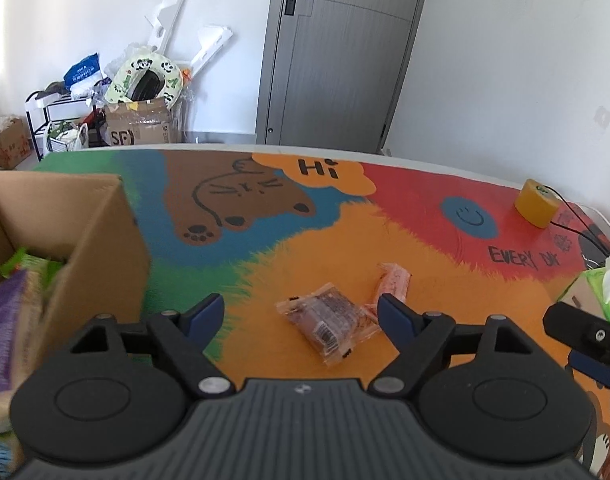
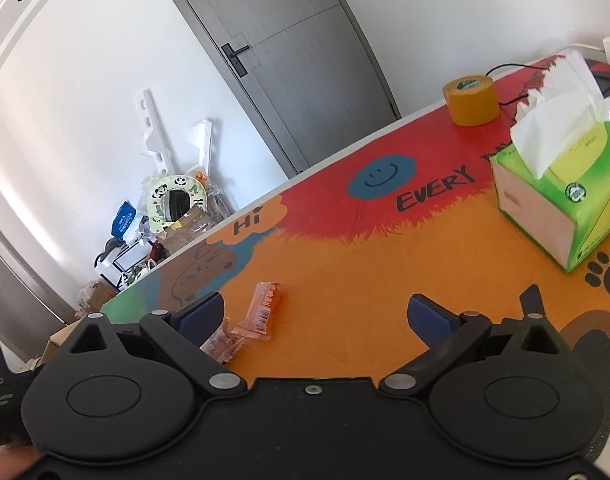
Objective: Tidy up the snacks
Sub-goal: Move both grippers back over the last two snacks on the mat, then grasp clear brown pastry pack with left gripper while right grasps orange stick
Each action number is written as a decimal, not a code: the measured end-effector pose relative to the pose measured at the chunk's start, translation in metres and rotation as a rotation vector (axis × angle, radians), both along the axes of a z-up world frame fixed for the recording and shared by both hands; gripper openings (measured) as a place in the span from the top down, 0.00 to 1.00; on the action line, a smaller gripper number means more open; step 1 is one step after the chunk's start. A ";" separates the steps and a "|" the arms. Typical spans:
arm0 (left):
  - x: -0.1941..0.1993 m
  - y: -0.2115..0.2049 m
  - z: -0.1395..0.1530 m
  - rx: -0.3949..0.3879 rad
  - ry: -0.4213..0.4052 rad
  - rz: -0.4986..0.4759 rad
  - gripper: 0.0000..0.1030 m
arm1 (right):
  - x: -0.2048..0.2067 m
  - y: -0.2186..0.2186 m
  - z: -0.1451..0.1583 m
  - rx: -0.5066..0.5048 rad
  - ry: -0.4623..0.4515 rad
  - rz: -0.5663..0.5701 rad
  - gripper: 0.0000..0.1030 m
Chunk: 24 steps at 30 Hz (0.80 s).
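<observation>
left gripper: jaws apart, grasping nothing | right gripper: jaws apart, empty | 2 snack packets mid-desk | cardboard box at desk's left edge

I'm in a room of a home, part living space, part storage. I work at a table under a bright cartoon mat with a bear, a smiley and "Hi". At twelve o'clock stands a grey door in plain white walls. At ten o'clock, a corner holds piled household clutter: a cardboard carton, bags and a black rack. At two o'clock sits a tissue box.
</observation>
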<state>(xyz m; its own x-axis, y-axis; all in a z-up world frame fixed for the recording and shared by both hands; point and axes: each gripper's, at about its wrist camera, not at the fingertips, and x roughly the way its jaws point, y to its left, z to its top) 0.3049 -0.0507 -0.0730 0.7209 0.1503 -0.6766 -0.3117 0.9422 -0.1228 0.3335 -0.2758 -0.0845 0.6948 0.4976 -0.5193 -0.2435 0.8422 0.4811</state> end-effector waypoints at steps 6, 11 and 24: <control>0.015 -0.011 -0.016 0.000 0.030 -0.017 0.25 | 0.008 0.001 -0.010 -0.001 0.016 -0.008 0.05; 0.020 -0.010 -0.030 -0.012 0.042 0.001 0.32 | 0.016 0.002 -0.017 -0.010 0.025 -0.010 0.05; 0.016 0.001 -0.030 -0.055 0.023 -0.029 0.84 | 0.029 0.030 -0.023 -0.016 0.036 0.027 0.06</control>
<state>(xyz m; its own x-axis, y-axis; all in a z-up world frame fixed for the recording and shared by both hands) 0.3208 -0.0495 -0.1027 0.7085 0.0916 -0.6997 -0.2873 0.9431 -0.1674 0.3620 -0.2455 -0.1075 0.6624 0.5070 -0.5516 -0.2490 0.8434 0.4762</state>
